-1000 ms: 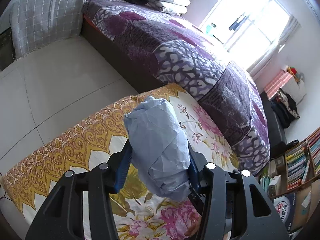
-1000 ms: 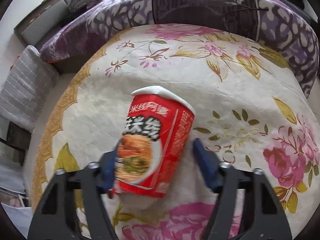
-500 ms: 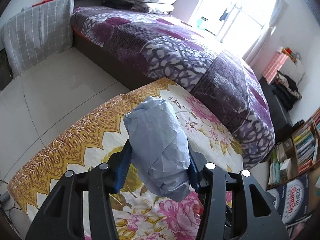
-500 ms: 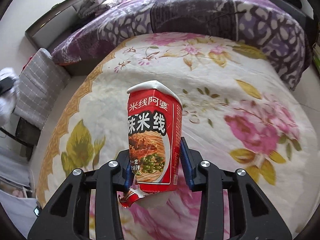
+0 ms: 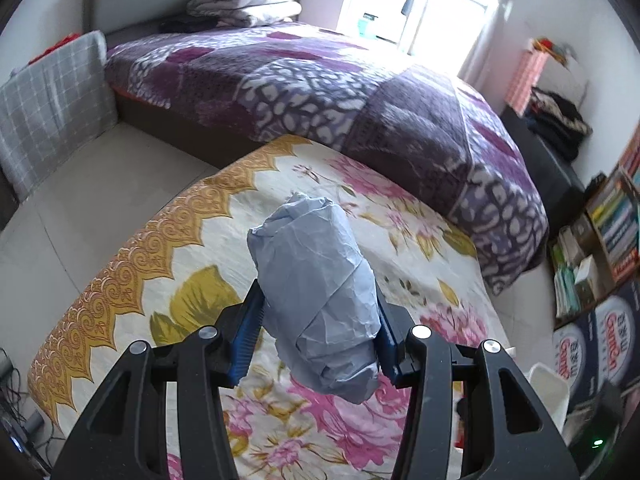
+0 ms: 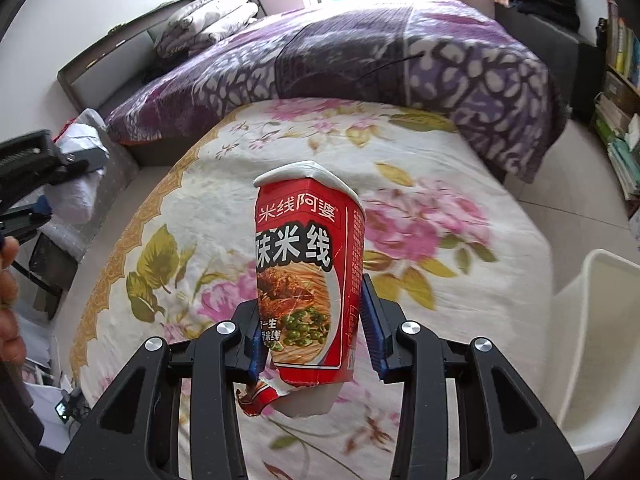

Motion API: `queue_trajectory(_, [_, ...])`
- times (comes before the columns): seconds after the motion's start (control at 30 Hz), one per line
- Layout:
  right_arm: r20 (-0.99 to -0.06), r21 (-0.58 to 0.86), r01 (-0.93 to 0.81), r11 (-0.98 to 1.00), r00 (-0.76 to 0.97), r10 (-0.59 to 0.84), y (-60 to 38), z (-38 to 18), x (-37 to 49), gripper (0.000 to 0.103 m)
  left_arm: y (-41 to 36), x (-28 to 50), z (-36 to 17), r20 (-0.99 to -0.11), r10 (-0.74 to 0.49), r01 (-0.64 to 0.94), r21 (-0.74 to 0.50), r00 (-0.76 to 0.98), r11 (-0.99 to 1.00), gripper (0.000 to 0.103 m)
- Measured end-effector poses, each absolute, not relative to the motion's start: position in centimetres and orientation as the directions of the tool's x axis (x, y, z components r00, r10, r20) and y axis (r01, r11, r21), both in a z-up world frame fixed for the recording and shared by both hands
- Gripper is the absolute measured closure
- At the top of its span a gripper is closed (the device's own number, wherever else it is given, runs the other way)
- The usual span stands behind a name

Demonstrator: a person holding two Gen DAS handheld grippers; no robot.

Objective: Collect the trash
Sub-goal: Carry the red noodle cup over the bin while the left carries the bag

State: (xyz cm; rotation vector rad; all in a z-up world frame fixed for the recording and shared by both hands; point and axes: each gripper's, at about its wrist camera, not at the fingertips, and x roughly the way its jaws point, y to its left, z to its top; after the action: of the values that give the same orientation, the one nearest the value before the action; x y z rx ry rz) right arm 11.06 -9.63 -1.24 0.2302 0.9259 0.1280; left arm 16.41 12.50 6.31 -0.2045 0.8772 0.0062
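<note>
My left gripper (image 5: 316,336) is shut on a crumpled pale blue paper wad (image 5: 316,296) and holds it in the air above the floral-clothed table (image 5: 168,264). My right gripper (image 6: 312,332) is shut on a red instant noodle cup (image 6: 308,276) with a torn bottom, held upright above the same table (image 6: 440,320). The left gripper also shows at the left edge of the right wrist view (image 6: 28,188). A white bin (image 6: 596,344) stands at the table's right side; its rim also shows in the left wrist view (image 5: 548,392).
A bed with a purple patterned blanket (image 5: 360,92) lies beyond the table. A grey checked cushion (image 5: 48,108) leans at the left. Bookshelves (image 5: 600,240) and printed boxes (image 5: 592,356) stand at the right. Tiled floor (image 5: 80,208) runs between table and bed.
The right gripper closed on the noodle cup and lifted it off the table. Both grippers have risen and pulled back, so more of the room and the white bin show.
</note>
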Motion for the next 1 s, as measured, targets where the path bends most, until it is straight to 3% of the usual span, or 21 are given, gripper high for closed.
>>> queue_trajectory(0.47, [-0.777,0.223,0.108,0.969,0.619,0.110,-18.0,-1.1,5.8,0.065,3.7,14.6,4.0,-0.788,-0.091,0.077,-0.055,0.609,0.995,0.054])
queue_trajectory(1.0, [-0.718,0.185,0.276,0.943,0.693,-0.062,-25.9,0.0,1.4,0.063,-4.6,12.1,2.5,-0.788,-0.120,0.226,0.026,0.604,0.974,0.054])
